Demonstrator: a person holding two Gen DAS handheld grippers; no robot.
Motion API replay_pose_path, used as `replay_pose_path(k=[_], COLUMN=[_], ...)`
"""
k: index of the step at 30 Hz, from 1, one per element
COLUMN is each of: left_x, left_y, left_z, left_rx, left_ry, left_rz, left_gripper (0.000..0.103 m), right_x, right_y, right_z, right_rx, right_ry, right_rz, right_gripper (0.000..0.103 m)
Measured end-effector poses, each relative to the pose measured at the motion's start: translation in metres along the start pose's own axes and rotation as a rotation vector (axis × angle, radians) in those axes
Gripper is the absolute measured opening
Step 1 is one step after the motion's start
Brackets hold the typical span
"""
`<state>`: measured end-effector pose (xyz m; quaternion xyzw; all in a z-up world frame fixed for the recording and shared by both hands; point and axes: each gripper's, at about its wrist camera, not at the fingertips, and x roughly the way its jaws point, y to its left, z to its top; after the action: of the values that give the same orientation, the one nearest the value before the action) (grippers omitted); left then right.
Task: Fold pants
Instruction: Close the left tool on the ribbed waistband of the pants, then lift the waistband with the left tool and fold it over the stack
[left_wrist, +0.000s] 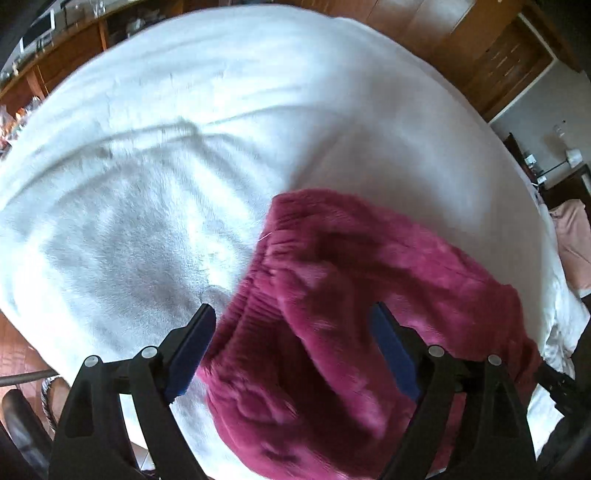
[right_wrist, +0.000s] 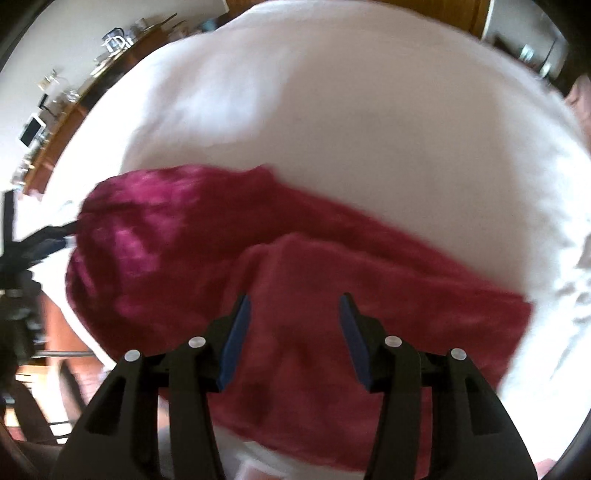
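1. The left gripper (left_wrist: 293, 325) had its jaws spread wide, with nothing pinched between the blue pads (left_wrist: 192, 354). The fuzzy magenta pants (left_wrist: 354, 314) filled the gap between them; whether the fabric touched the pads could not be told.
2. The right gripper (right_wrist: 295, 314) likewise had its jaws apart and held nothing, poised over a folded layer of the pants (right_wrist: 295, 280).
3. The pants lay bunched on the white blanket (left_wrist: 166, 184), near its closest edge. The ribbed waistband (left_wrist: 258, 280) faced the blanket's bare left part.
4. Beyond the pants' far edge, the blanket (right_wrist: 351, 129) ran uncovered to its rim.
5. Past that rim stood a wooden counter (left_wrist: 66, 62) with clutter, and wooden cabinets (left_wrist: 491, 48) lay further right.
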<state>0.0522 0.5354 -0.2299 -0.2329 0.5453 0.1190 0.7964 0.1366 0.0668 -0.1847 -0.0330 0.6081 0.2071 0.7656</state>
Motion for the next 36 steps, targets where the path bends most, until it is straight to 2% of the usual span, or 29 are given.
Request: replay_pose_path(k=[7, 14, 18, 20, 22, 25, 31, 36], left_x=[0.051, 0.086, 0.094, 0.095, 0.094, 0.085, 0.06, 0.015], left_y=[0.016, 0.021, 0.017, 0.016, 0.011, 0.002, -0.009, -0.038], left_z=[0.008, 0.016, 0.015, 0.016, 0.016, 0.019, 0.021, 0.023], left_rx=[0.0, 0.013, -0.007, -0.006, -0.001, 0.006, 0.012, 0.037], left_ry=[0.098, 0.167, 0.175, 0.171, 0.172, 0.177, 0.139, 0.066], left_rz=[-0.055, -0.104, -0.121, -0.122, -0.13, -0.13, -0.078, -0.095], left_gripper=[0.085, 0.086, 0.086, 0.078, 0.058, 0.043, 0.036, 0.035], right_x=[0.02, 0.02, 0.018, 0.018, 0.016, 0.012, 0.003, -0.01], right_y=[0.041, 0.04, 0.033, 0.033, 0.03, 0.024, 0.012, -0.005], right_z=[-0.004, -0.01, -0.01, -0.01, -0.011, -0.01, -0.006, -0.012], right_rx=[-0.094, -0.082, -0.064, -0.057, -0.054, -0.045, -0.045, -0.04], right_ry=[0.066, 0.094, 0.096, 0.094, 0.091, 0.082, 0.038, 0.004], right_rz=[0.009, -0.019, -0.035, -0.039, -0.041, -0.039, -0.016, 0.014], right_gripper=[0.051, 0.051, 0.051, 0.051, 0.051, 0.051, 0.051, 0.051])
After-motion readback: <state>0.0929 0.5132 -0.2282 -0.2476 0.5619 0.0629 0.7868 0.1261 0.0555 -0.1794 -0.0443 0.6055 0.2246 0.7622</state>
